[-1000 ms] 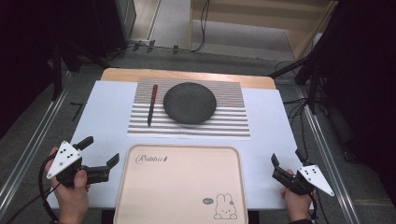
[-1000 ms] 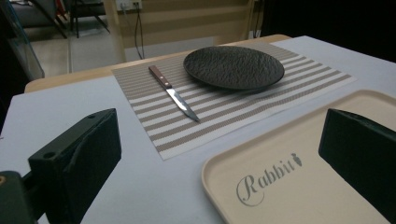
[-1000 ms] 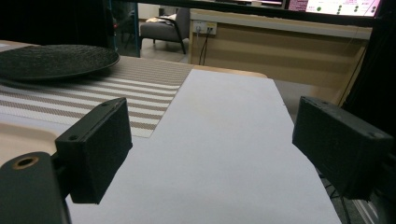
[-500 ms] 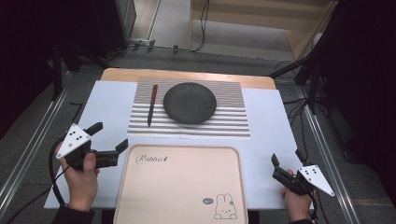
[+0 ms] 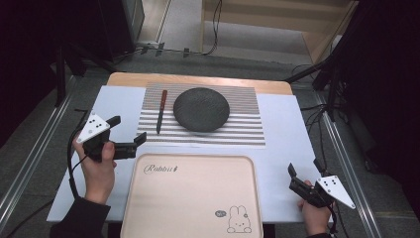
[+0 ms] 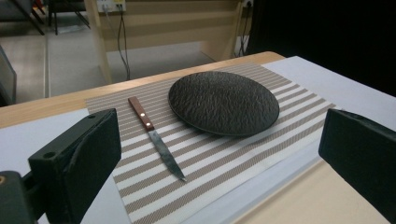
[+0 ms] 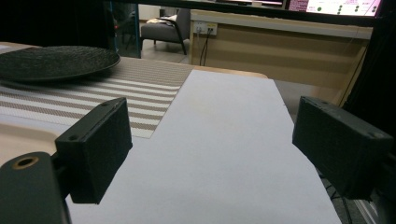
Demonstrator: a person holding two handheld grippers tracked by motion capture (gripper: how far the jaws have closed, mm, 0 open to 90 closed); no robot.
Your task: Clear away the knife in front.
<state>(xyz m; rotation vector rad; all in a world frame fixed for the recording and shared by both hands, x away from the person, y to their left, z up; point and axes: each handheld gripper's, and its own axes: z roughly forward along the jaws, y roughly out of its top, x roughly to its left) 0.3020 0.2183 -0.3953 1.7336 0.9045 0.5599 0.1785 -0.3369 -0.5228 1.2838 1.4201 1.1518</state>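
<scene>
Nearest the person, a pink tray (image 5: 188, 198) with a rabbit print lies on the worktop's white sheet (image 5: 282, 148). The right gripper (image 5: 303, 174) rests low at the tray's right, jaws apart and empty. The left gripper (image 5: 130, 130) hovers off the tray's far-left corner, jaws wide apart, aimed at the knife (image 6: 156, 138). The knife lies on the striped placemat (image 5: 247, 130), just beside the dark plate (image 5: 201, 109), not touching it.

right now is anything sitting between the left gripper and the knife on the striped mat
Nothing visible. The left gripper is open and faces the knife across bare mat; the plate lies beside the knife, off that line.
</scene>
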